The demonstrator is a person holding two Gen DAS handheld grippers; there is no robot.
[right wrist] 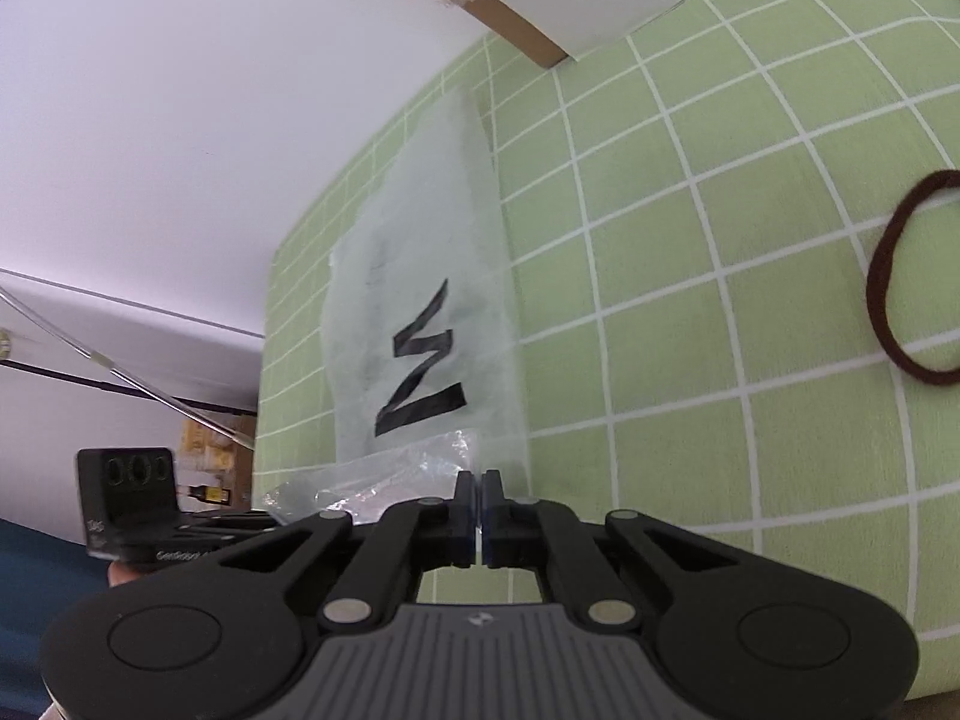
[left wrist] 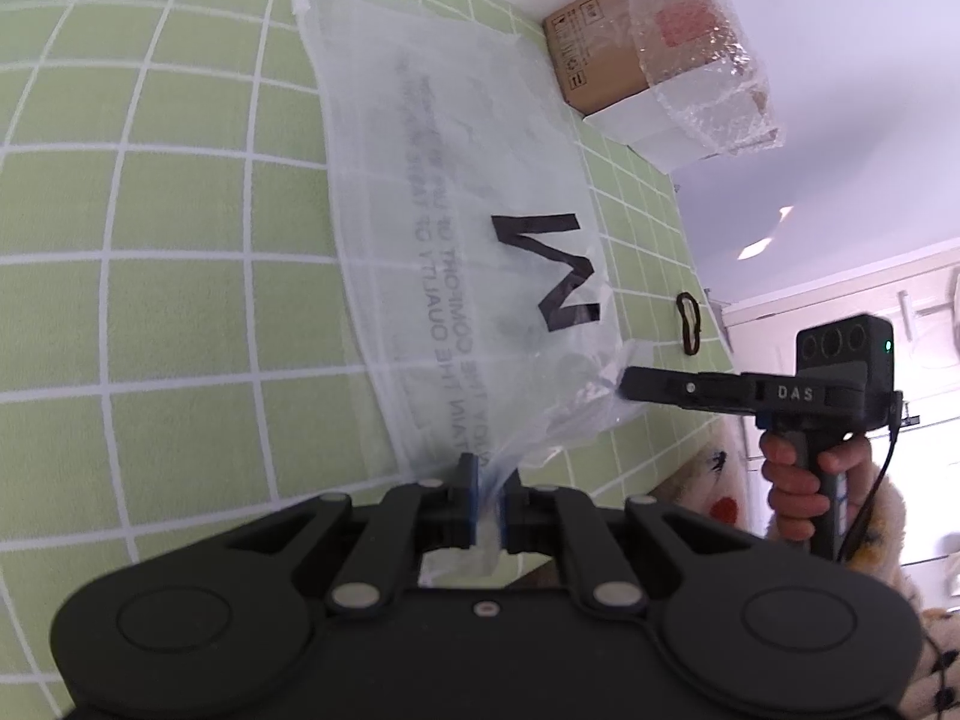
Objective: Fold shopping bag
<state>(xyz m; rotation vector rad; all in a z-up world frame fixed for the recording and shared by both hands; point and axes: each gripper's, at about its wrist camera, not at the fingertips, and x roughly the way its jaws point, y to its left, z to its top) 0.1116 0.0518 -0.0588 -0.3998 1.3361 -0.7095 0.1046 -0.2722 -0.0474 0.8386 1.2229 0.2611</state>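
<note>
A translucent white shopping bag (left wrist: 456, 180) with a black "M" lies flat on the green checked tablecloth (left wrist: 150, 210). Its near end is lifted and crumpled. My left gripper (left wrist: 489, 480) is shut on that crumpled plastic, which bunches between the blue pads. My right gripper (left wrist: 627, 384) comes in from the right, its tip at the same lifted edge. In the right wrist view the bag (right wrist: 420, 240) stretches away and my right gripper (right wrist: 480, 480) is shut, with a thin sliver of film between its pads. My left gripper (right wrist: 264, 516) pokes in at lower left under the crumpled plastic.
A cardboard box (left wrist: 600, 48) partly covered in bubble wrap stands at the far end by the wall. A brown hair tie (right wrist: 888, 282) lies on the cloth right of the bag. A hand (left wrist: 792, 480) grips the right tool's handle past the table edge.
</note>
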